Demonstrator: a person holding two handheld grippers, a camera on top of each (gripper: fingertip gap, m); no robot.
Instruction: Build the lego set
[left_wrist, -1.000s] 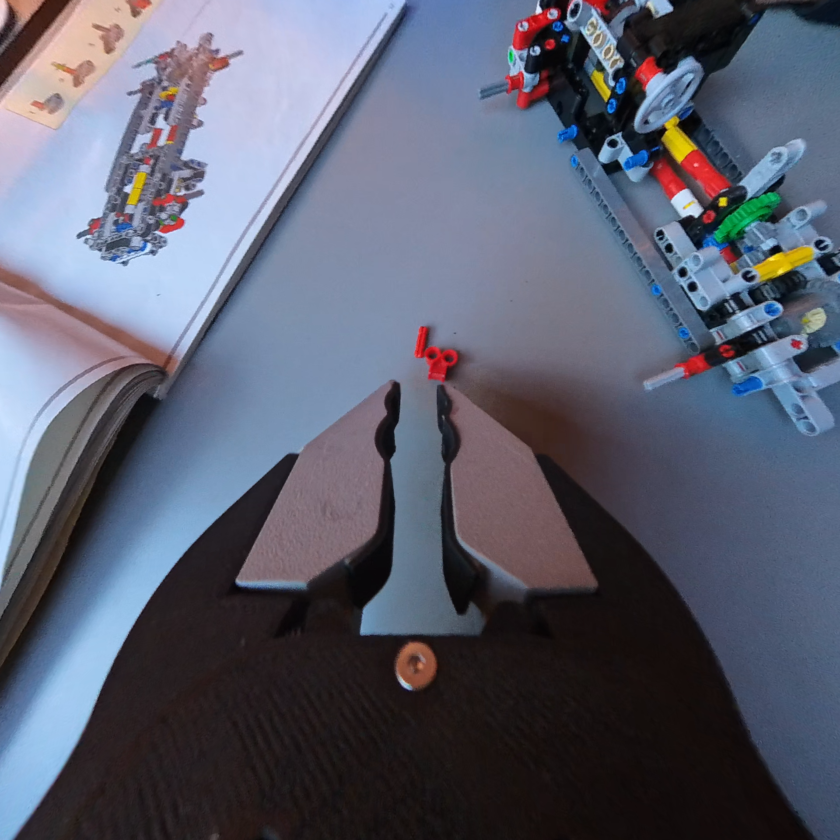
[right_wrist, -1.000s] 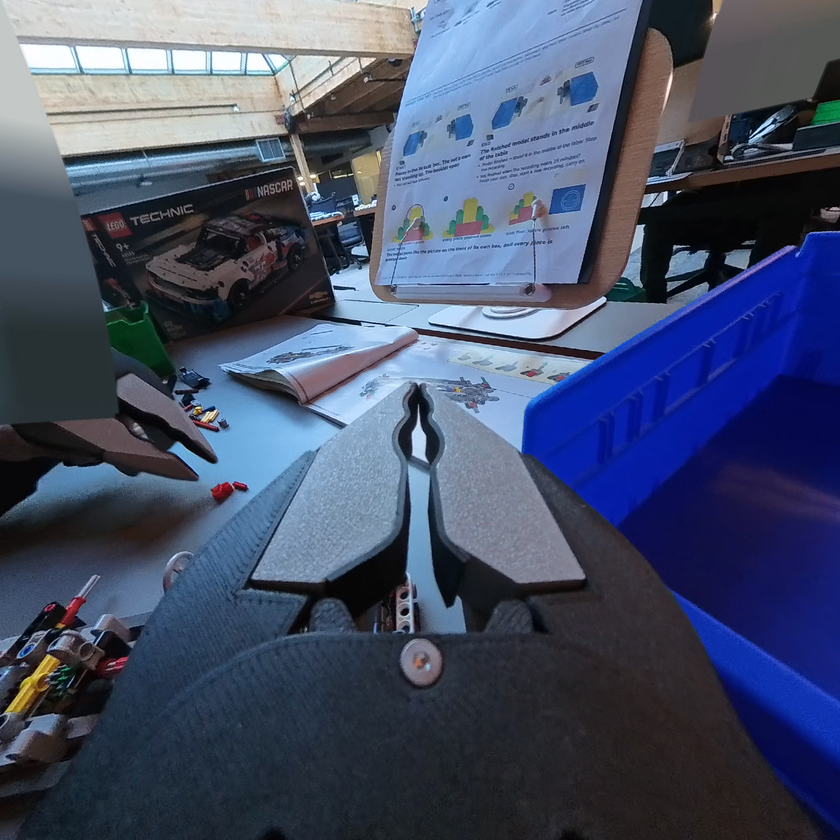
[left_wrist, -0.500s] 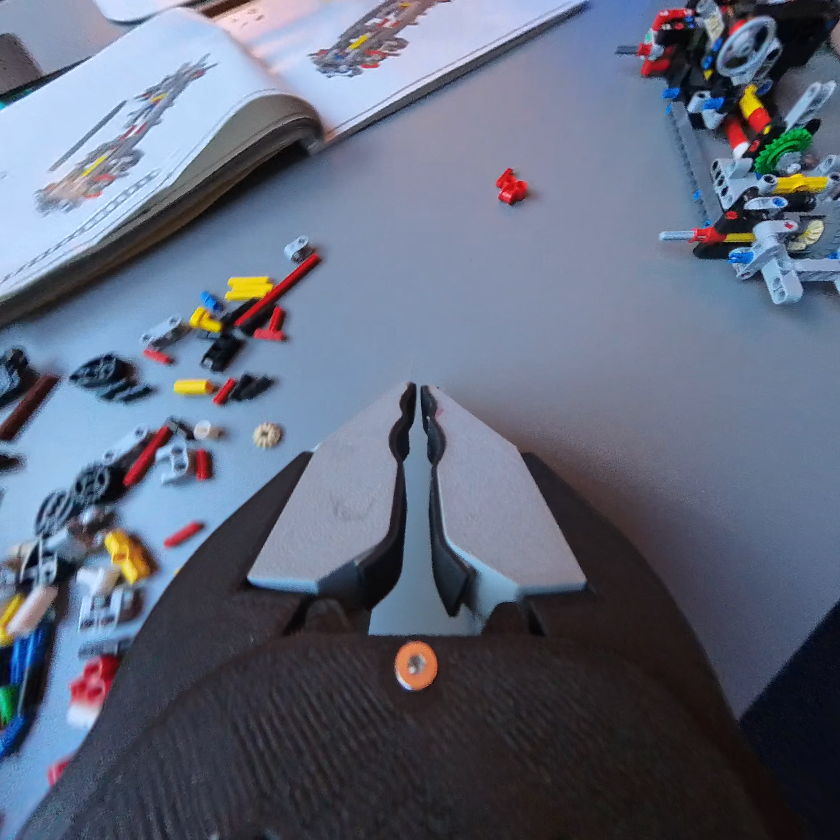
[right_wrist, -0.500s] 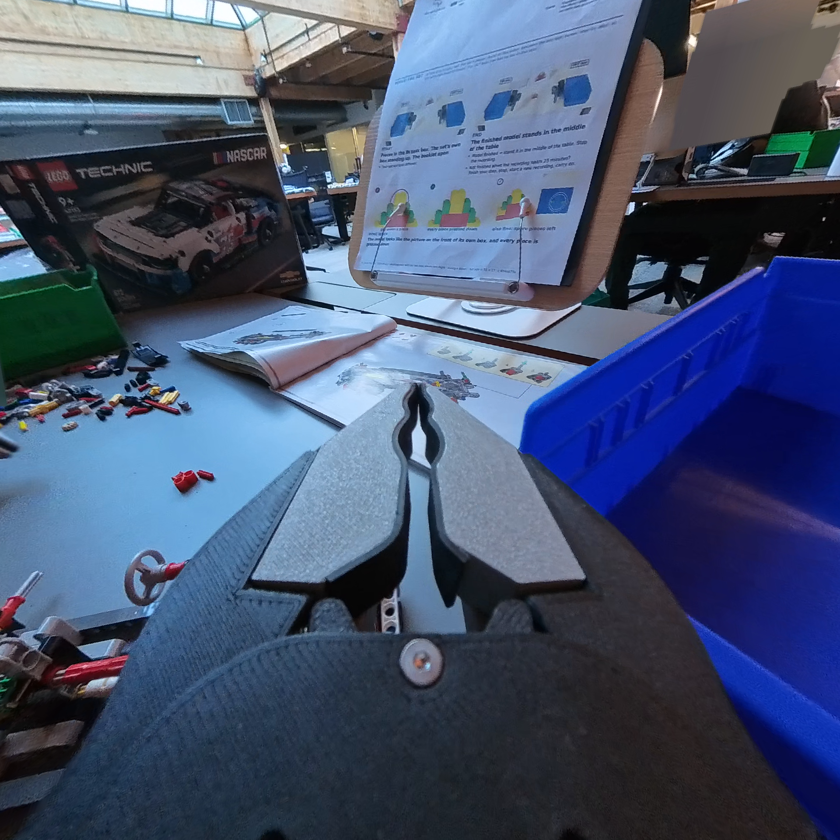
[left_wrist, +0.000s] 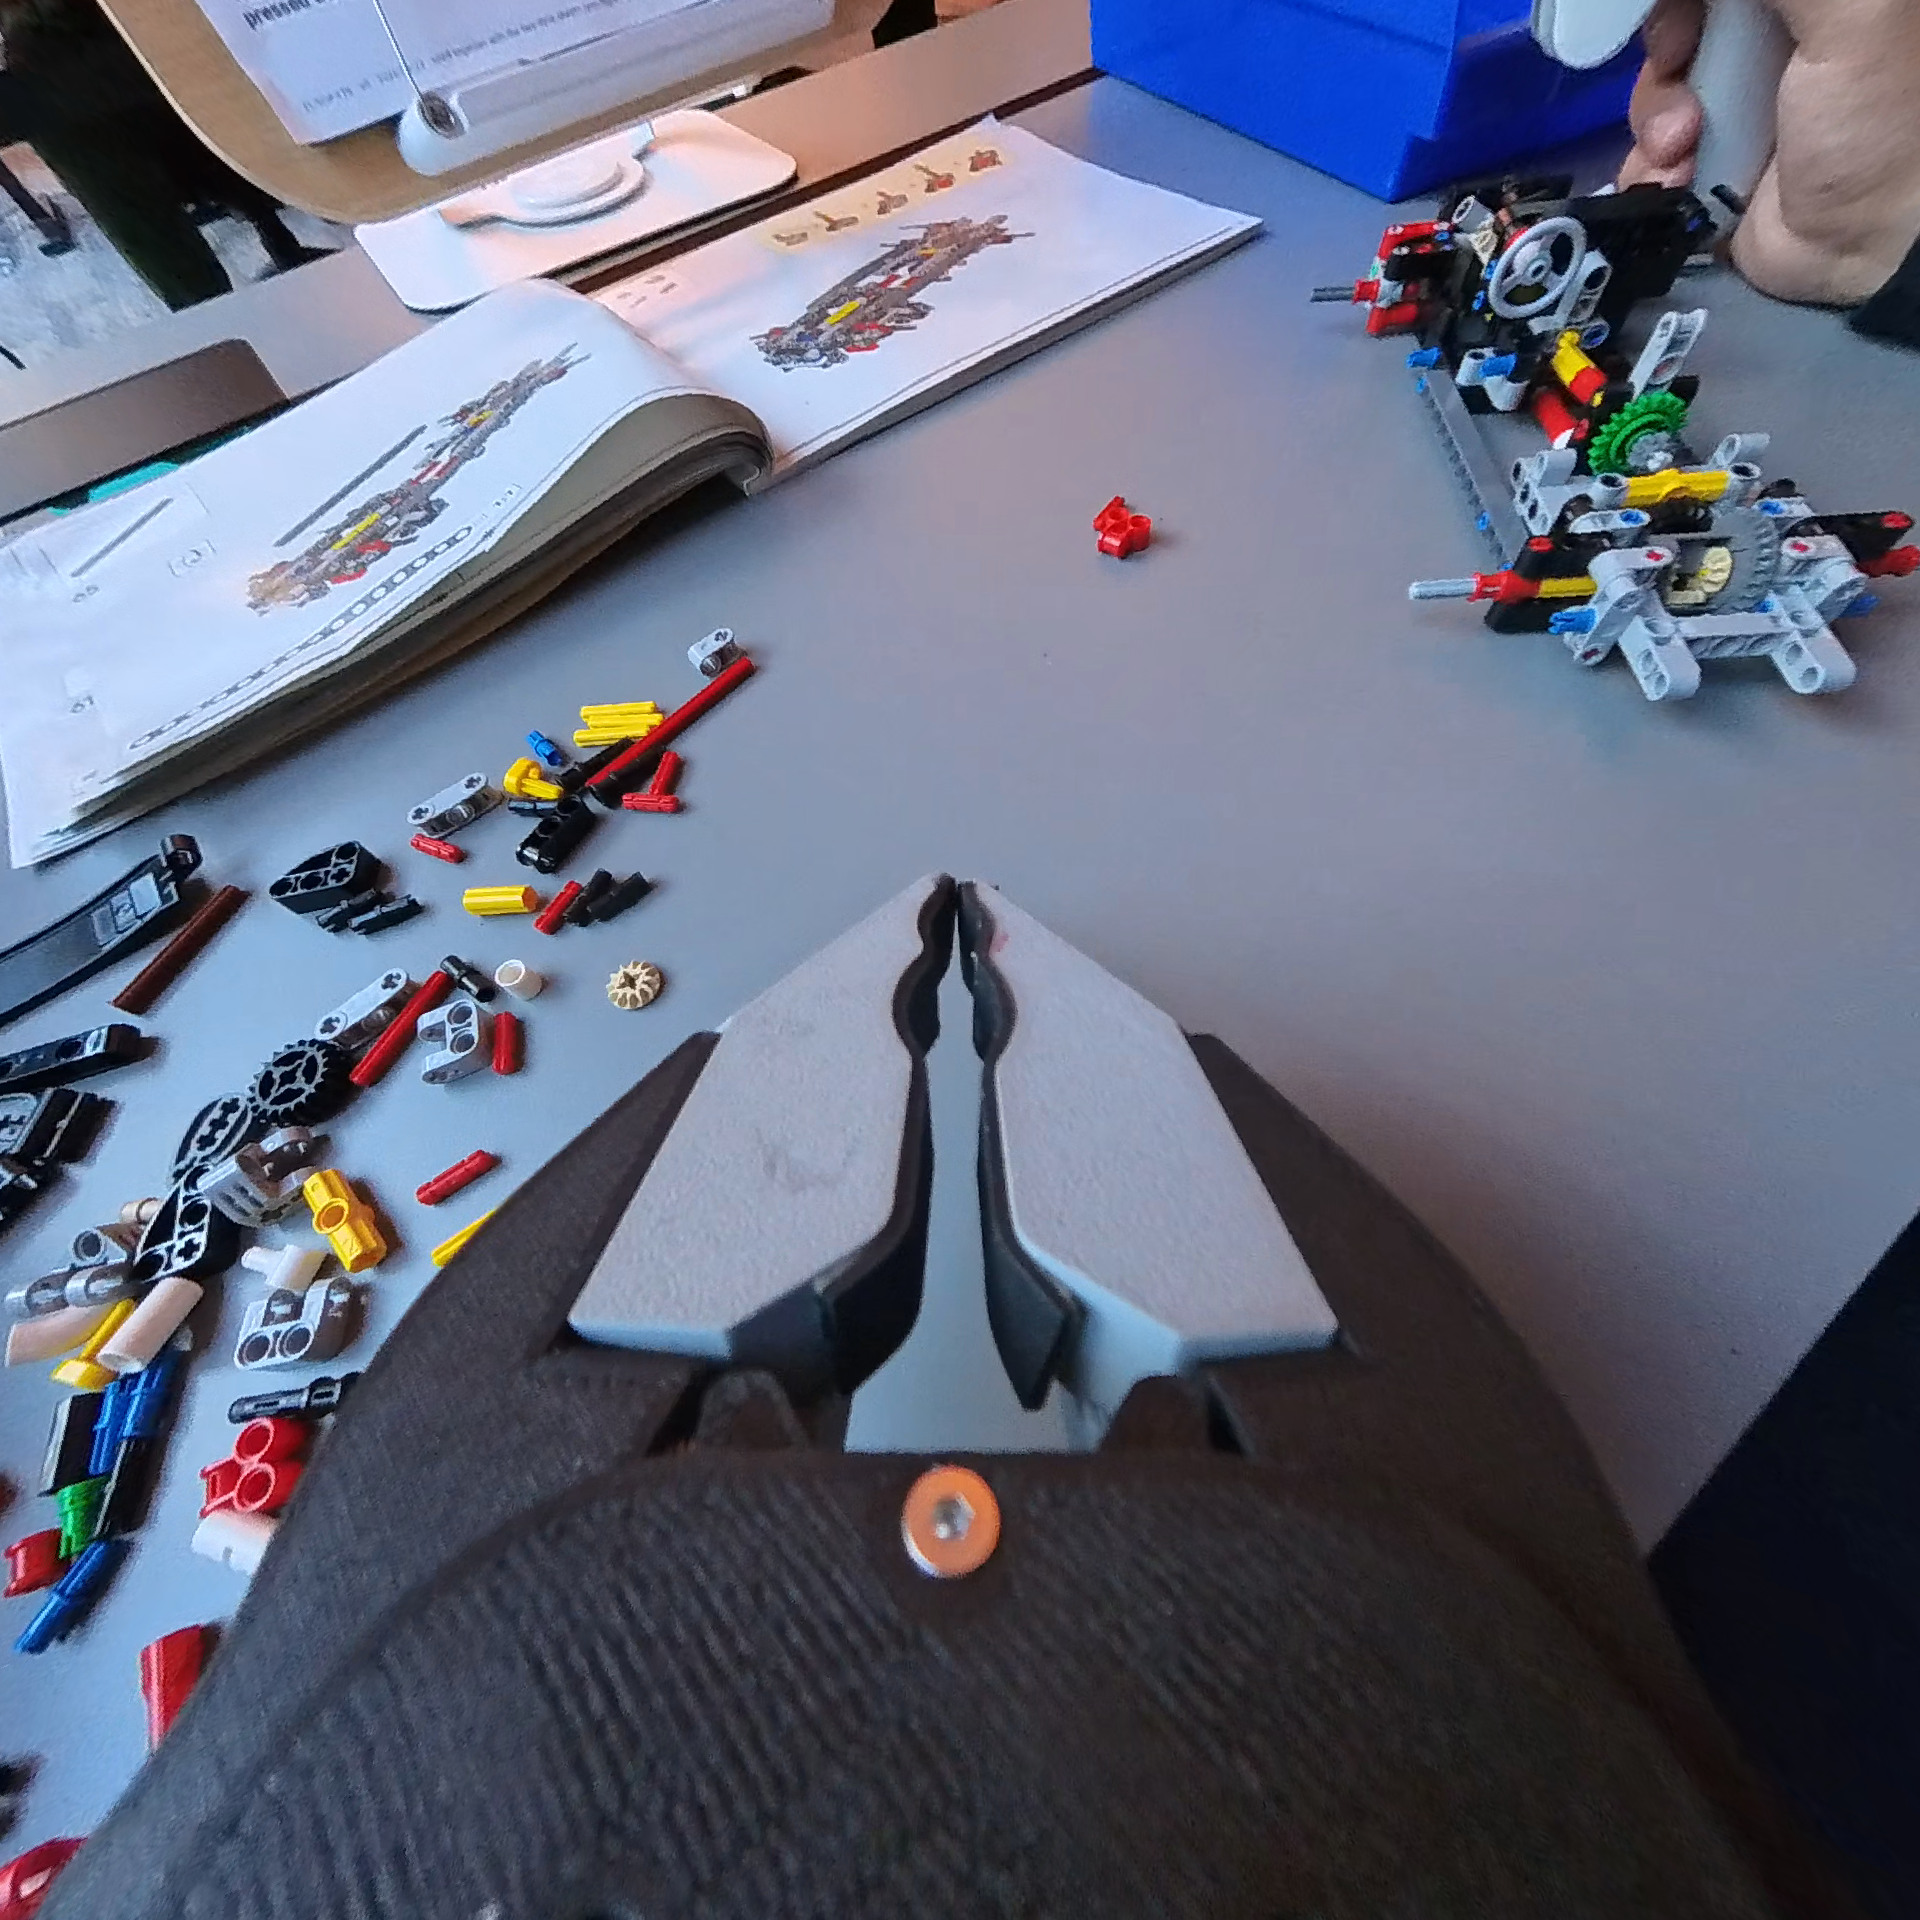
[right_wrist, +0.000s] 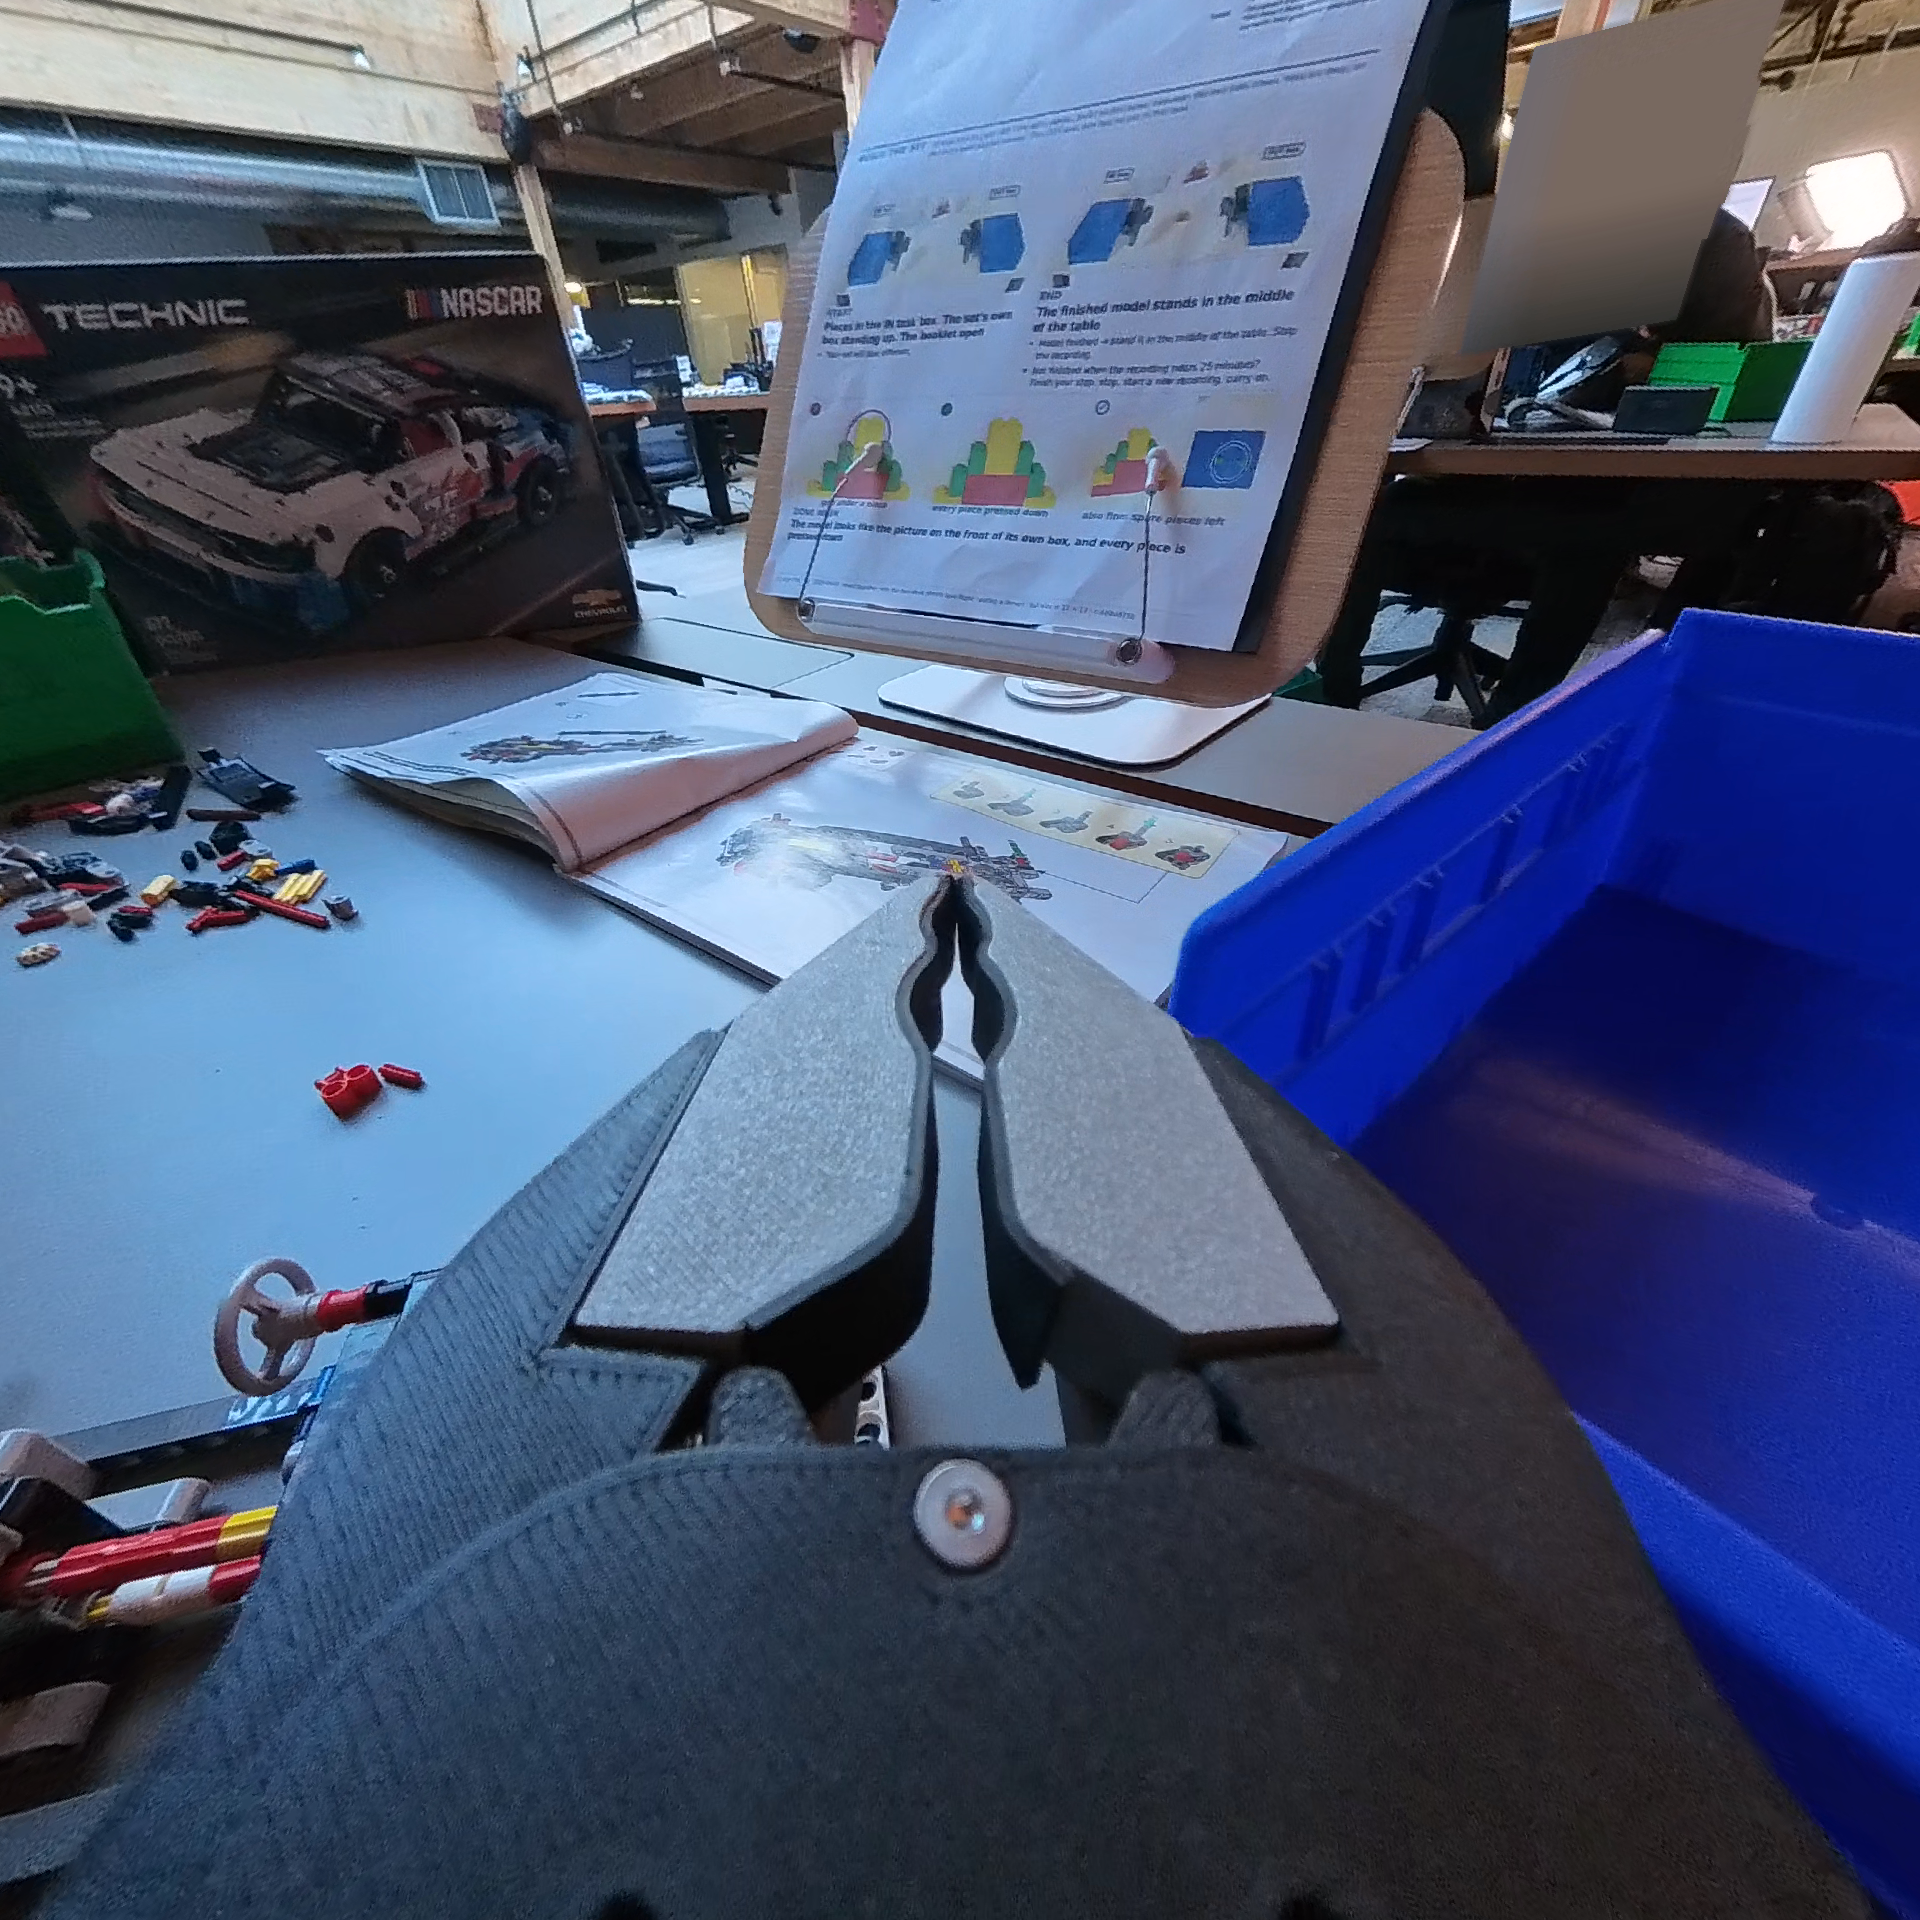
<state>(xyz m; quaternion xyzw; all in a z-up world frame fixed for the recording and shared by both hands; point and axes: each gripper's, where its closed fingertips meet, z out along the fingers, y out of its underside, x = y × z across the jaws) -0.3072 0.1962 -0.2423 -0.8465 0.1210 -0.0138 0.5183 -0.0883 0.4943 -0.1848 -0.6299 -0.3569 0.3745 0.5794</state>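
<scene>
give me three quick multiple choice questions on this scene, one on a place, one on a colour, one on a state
1. Where does the small red connector lie?
A. in the blue bin
B. alone on the grey table
C. on the booklet

2. What colour is the gear on the part-built model?
A. green
B. orange
C. white

3. How does the left gripper stand?
A. wide open
B. shut with nothing between its fingertips
C. clamped on a yellow pin

Answers: 1 B, bare table all around it; 2 A, bright green teeth show; 3 B, fingertips meet over bare table.
</scene>
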